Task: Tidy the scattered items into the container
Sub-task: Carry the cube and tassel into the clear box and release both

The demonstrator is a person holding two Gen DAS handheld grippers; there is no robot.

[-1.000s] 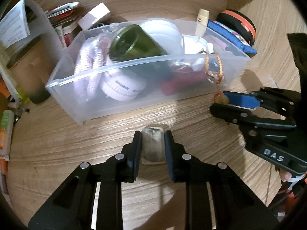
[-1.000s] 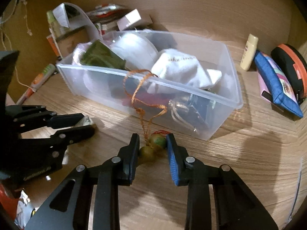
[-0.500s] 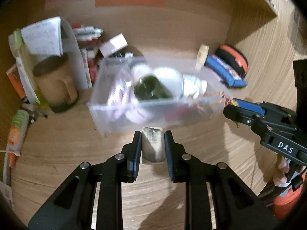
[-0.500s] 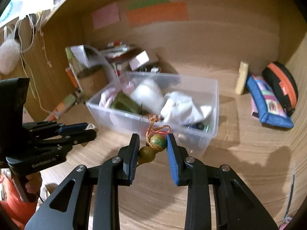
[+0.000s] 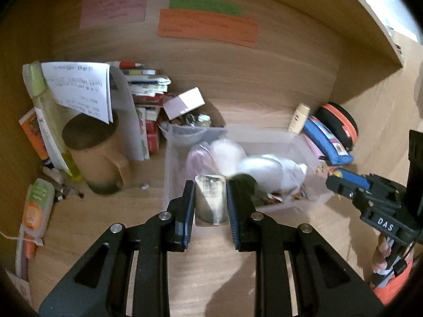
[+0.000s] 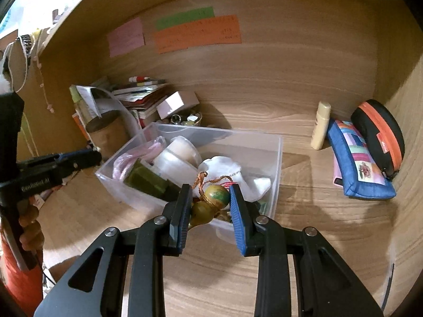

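The left claw [image 5: 210, 206] grips a small silvery block [image 5: 210, 203] above the near left corner of the clear container [image 6: 275, 158] on the wooden bench [image 6: 317, 227]. The right claw [image 6: 210, 212] pinches a gourd-shaped bead charm [image 6: 211, 203] (its orange cord trails up) over the container's near wall, right of the left claw.

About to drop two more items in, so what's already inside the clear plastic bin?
Inside the clear bin: a pink bundle, a dark green bottle, white round containers and a crumpled white cloth. Anything beneath them near the front wall is covered.
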